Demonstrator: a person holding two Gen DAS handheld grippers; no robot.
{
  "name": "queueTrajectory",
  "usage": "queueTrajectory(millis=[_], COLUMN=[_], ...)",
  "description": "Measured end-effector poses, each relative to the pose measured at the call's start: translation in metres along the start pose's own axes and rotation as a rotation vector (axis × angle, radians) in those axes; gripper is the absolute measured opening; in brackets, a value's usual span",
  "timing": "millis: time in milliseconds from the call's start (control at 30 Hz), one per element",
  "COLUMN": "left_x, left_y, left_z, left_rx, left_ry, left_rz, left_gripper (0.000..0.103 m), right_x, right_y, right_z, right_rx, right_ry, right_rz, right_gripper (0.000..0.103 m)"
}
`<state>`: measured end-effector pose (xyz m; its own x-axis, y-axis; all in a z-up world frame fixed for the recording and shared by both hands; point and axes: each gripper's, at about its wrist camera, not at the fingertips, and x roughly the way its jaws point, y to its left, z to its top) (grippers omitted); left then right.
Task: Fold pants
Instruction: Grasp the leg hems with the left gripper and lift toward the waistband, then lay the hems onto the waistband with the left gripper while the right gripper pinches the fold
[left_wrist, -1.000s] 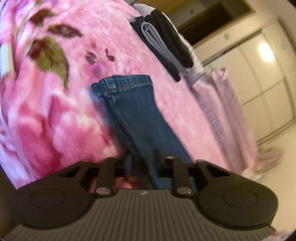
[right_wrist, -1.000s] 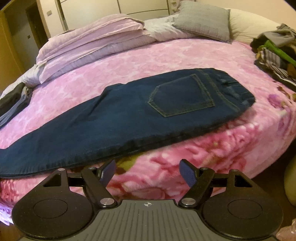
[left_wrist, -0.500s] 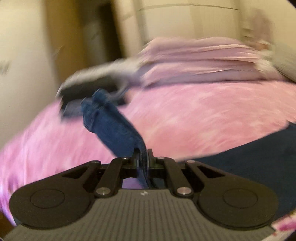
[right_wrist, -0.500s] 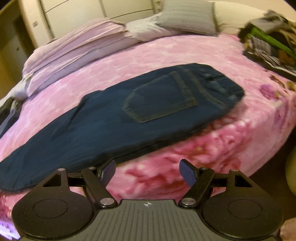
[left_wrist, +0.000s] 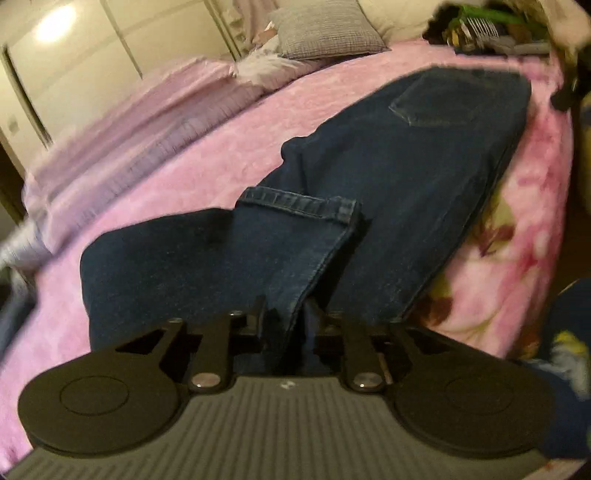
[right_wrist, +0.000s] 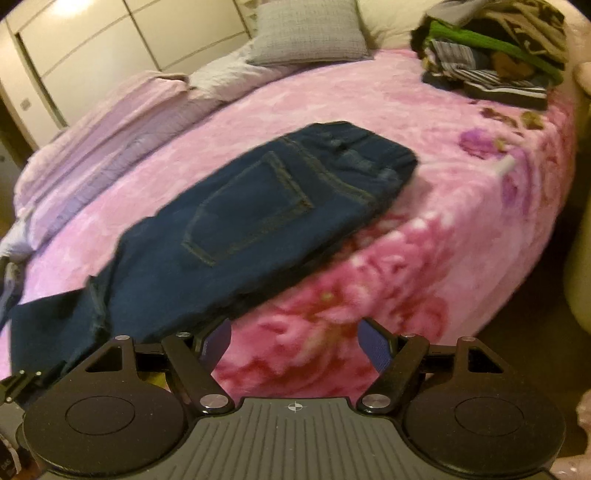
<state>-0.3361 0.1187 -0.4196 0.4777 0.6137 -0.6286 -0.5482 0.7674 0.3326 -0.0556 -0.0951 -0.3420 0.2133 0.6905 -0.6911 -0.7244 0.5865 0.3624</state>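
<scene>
Dark blue jeans (left_wrist: 406, 155) lie on the pink floral blanket (left_wrist: 192, 158), back pocket up, waistband toward the right. My left gripper (left_wrist: 286, 317) is shut on the leg end, and the hem (left_wrist: 295, 201) is doubled over onto the thigh part. In the right wrist view the jeans (right_wrist: 258, 221) lie near the bed's front edge, with the lifted leg fold at the far left. My right gripper (right_wrist: 295, 341) hangs open in front of the blanket's side (right_wrist: 351, 295), a little below the jeans, with nothing between its blue pads (right_wrist: 375, 343).
A grey pillow (right_wrist: 306, 33) and folded lilac bedding (right_wrist: 110, 122) lie at the back. A heap of mixed clothes (right_wrist: 491, 55) sits at the far right corner. White wardrobe doors (right_wrist: 92, 44) stand behind the bed.
My left gripper has swung the leg end up off the blanket and over toward the waistband, so the hem now rests on the thigh. The right gripper drifted rightward, still open.
</scene>
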Motion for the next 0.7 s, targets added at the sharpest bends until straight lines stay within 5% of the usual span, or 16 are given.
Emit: queueTrajectory(millis=[133,233,300,367,433,700], left_x=[-0.025,-0.040,-0.047,-0.053,-0.054,-0.049], left_y=[0.036,0.060,0.076,0.084,0.090,0.101], left_z=[-0.001,-0.014,-0.022,-0.028,-0.030,-0.035], left_rx=[-0.152,-0.250,-0.327,-0.389,-0.422,-0.468], left_ry=[-0.026,-0.029,-0.036,-0.041,-0.038,-0.050], left_rz=[-0.035,-0.016,-0.034,-0.052,-0.056,-0.080], left_gripper=[0.024,0.023,0.023,0.023,0.022,0.022], right_x=[0.017,0.047,0.074,0.102,0.123,0.136], right_y=[0.031,0.065,0.089,0.109,0.124,0.162], right_z=[-0.001,-0.004,-0.009,-0.015,-0.019,-0.018], right_rx=[0.056,0.115,0.167,0.225,0.257,0.236], right_ry=[-0.018,0.053,0.149,0.276,0.362,0.277], right_rz=[0.261,0.471,0.552,0.551,0.456,0.332], right_gripper=[0.073,0.072,0.062,0.054,0.051,0.049])
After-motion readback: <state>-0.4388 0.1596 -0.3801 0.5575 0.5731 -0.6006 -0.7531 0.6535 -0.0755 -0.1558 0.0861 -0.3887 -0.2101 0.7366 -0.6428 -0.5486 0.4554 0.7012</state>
